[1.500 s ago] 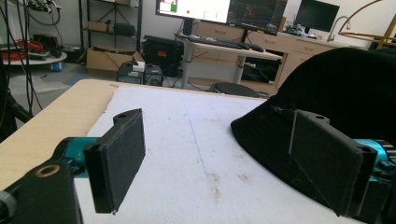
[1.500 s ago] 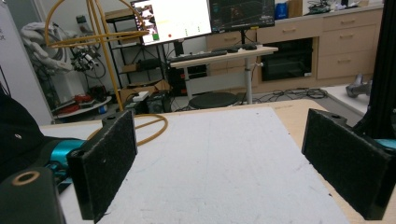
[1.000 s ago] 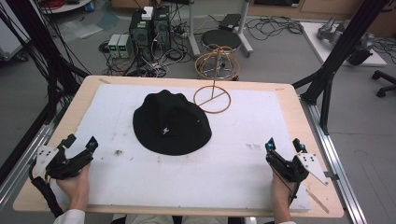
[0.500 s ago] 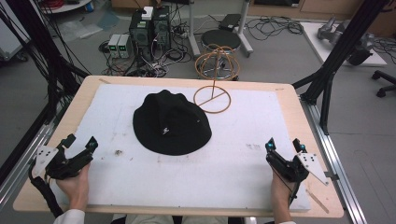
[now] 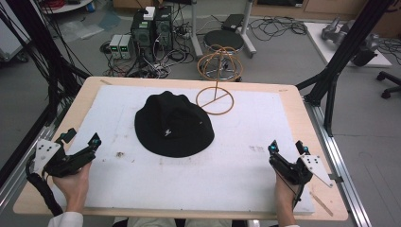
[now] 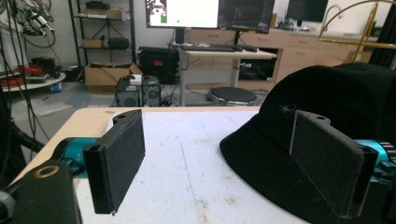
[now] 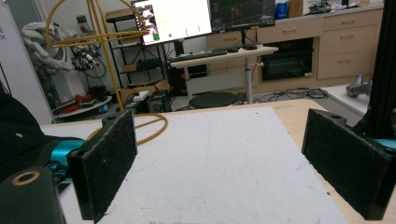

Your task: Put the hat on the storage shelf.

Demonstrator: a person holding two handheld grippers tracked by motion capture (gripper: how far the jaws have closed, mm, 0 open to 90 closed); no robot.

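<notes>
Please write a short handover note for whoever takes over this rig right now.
Left gripper: open, holding nothing, at the near left edge of the white mat.
Right gripper: open, holding nothing, at the near right edge.
The black fabric bucket hat lies crown up in the middle of the mat. The gold wire hat stand is upright just behind it to the right, its ring base touching the brim or nearly so.
Done: nothing; the hat is untouched.
Left: probably grasp the hat and set it on the stand.
</notes>
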